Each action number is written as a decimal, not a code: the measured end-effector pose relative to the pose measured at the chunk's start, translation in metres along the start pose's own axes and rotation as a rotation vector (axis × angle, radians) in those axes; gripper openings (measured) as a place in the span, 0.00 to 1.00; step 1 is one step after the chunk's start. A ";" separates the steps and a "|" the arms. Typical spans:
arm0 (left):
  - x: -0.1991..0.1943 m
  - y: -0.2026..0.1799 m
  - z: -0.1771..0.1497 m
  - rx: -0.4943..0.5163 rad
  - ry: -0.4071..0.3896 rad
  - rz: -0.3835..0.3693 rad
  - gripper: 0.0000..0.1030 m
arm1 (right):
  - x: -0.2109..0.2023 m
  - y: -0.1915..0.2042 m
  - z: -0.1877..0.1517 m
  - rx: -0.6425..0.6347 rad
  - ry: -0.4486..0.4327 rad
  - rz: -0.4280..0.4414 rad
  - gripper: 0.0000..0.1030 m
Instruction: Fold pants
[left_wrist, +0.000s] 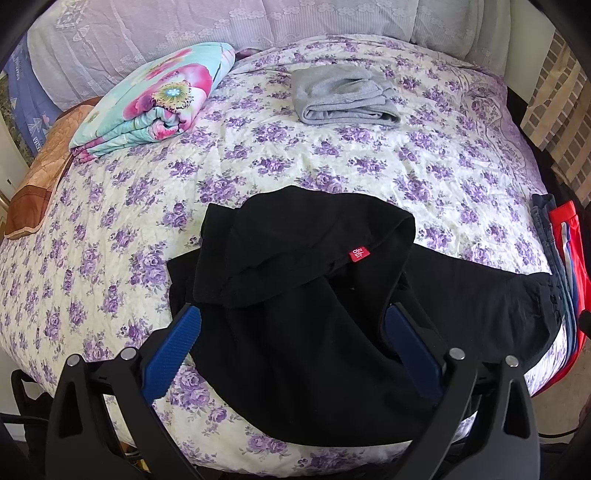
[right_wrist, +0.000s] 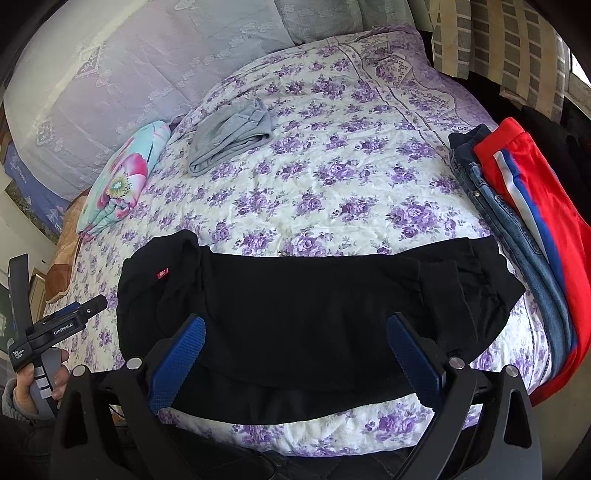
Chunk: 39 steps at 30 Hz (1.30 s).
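Observation:
Black pants (left_wrist: 295, 280) lie across the near edge of the bed, their waist end with a red size tag (left_wrist: 357, 254) bunched up at the left. In the right wrist view the same black pants (right_wrist: 314, 302) stretch sideways, tag (right_wrist: 161, 273) at the left. My left gripper (left_wrist: 291, 314) hovers open over the waist end, blue pads wide apart with cloth below them. My right gripper (right_wrist: 297, 321) is open above the leg part. The left gripper (right_wrist: 74, 314) also shows at the left edge, held by a hand (right_wrist: 26, 387).
The bed has a purple flowered quilt (left_wrist: 258, 155). Folded grey pants (left_wrist: 343, 96) lie toward the headboard. A rolled flowered blanket (left_wrist: 162, 99) sits at the far left. Jeans (right_wrist: 509, 214) and red striped pants (right_wrist: 543, 192) are stacked at the right edge.

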<state>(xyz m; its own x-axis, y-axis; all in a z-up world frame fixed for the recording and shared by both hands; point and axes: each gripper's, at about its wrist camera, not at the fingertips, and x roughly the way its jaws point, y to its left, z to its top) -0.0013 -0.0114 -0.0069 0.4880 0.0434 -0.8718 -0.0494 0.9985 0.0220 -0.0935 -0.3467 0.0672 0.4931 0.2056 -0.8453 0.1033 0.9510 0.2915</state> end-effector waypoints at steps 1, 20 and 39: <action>0.000 0.000 0.000 -0.001 0.000 0.000 0.95 | 0.000 -0.002 0.000 0.002 -0.001 -0.001 0.96; 0.001 0.000 0.000 -0.002 0.002 0.002 0.95 | 0.000 -0.002 0.000 0.005 0.002 -0.004 0.96; 0.004 -0.002 -0.001 0.001 0.006 0.004 0.95 | 0.003 -0.002 0.003 0.005 0.003 -0.005 0.96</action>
<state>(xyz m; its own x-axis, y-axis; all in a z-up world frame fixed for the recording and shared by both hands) 0.0004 -0.0133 -0.0112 0.4824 0.0471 -0.8747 -0.0507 0.9984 0.0258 -0.0902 -0.3487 0.0654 0.4897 0.2013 -0.8484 0.1105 0.9508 0.2893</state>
